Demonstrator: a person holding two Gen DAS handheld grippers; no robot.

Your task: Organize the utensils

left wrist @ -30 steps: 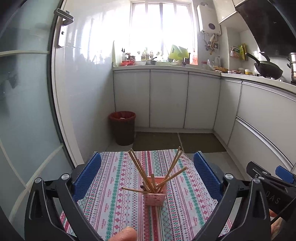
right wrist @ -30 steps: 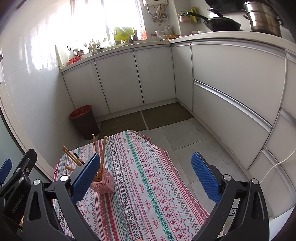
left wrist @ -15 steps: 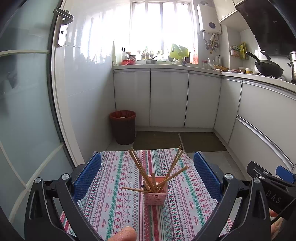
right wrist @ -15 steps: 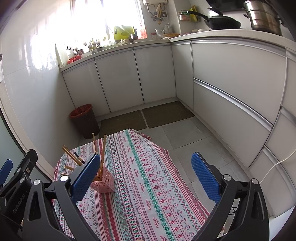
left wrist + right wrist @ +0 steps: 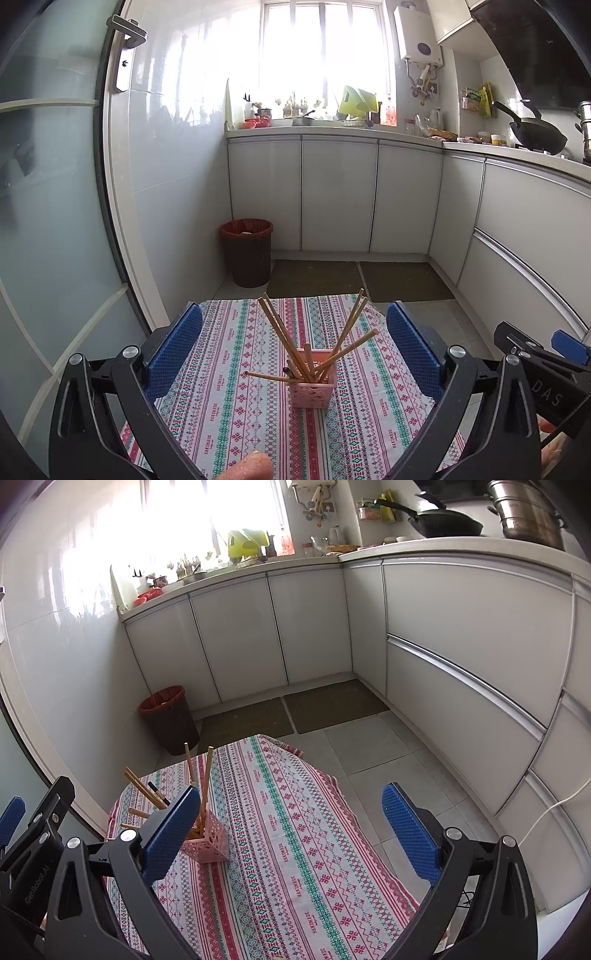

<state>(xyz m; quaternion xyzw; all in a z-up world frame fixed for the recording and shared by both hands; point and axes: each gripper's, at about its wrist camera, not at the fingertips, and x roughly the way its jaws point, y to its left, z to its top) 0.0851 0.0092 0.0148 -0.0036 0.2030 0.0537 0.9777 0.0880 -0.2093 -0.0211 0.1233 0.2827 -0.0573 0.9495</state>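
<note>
A pink lattice holder (image 5: 313,387) stands upright on the patterned tablecloth (image 5: 229,406), with several wooden chopsticks (image 5: 284,339) fanned out of it. My left gripper (image 5: 293,341) is open and empty, held above the table with the holder between and beyond its blue pads (image 5: 173,350). In the right wrist view the holder (image 5: 207,840) sits at the left, partly behind my left blue pad (image 5: 170,834). My right gripper (image 5: 291,830) is open and empty over the cloth, to the right of the holder.
A red-lined dark bin (image 5: 247,254) stands on the floor beyond the table by the white cabinets (image 5: 336,192). Floor mats (image 5: 314,277) lie in front of them. A glass door (image 5: 48,221) is at the left. The table edge (image 5: 332,775) drops to tiled floor at the right.
Nothing has visibly changed apart from a very slight shift of both views.
</note>
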